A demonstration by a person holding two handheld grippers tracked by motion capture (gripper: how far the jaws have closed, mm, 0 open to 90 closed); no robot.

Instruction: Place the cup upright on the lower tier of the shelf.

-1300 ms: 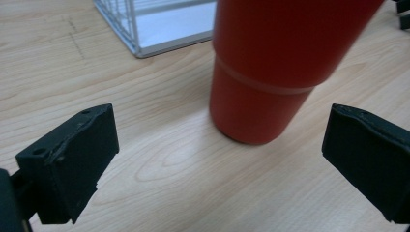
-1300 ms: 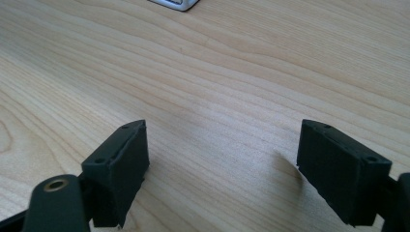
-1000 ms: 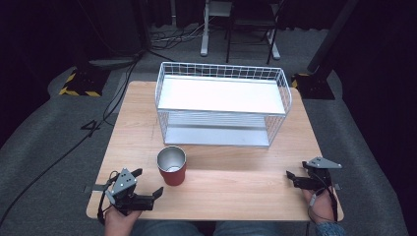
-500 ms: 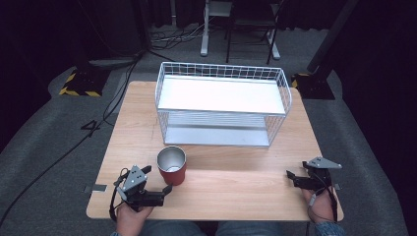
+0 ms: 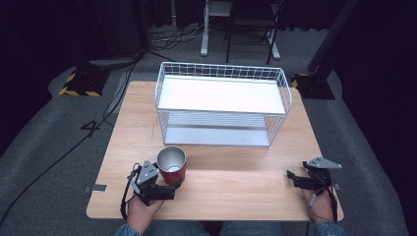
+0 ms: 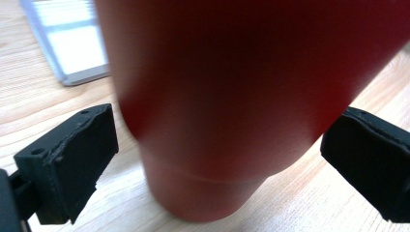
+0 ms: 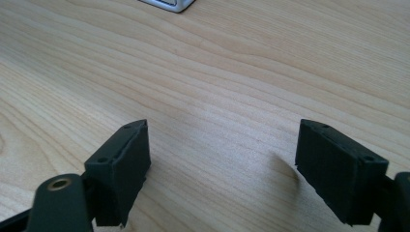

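cup: we see a red tumbler [image 5: 172, 166] with a bare metal inside, standing upright on the wooden table [image 5: 236, 191], in front of the wire rack's left half and near the table's front edge. it looks empty from above.
left tongs: our left gripper [image 5: 173, 185] sits just in front of the red tumbler, low over the table, aimed at its foot. in the left gripper view the tumbler's red wall [image 6: 241, 96] stands between the two black jaws, close and blurred.
left tongs, state: the jaws are spread wide, one on each side of the tumbler, with a gap of bare wood showing between each pad and the red wall. they have hold of nothing.
right tongs: our right gripper [image 5: 291, 178] lies at the table's front right corner, well apart from the red tumbler, with the hand [image 5: 322, 204] behind it at the table edge.
right tongs, state: in the right gripper view the jaws stand far apart over bare wood grain [image 7: 217, 96], with nothing between them.
rack: a white wire rack [image 5: 223, 105] with two shelves stands behind the red tumbler, toward the table's far side. its upper shelf is a plain white board, its lower one a pale tray. one corner of it shows at the top of the right gripper view [image 7: 167, 4].
floor: grey carpet lies around the table, with black cables running off beyond the rack's left end.
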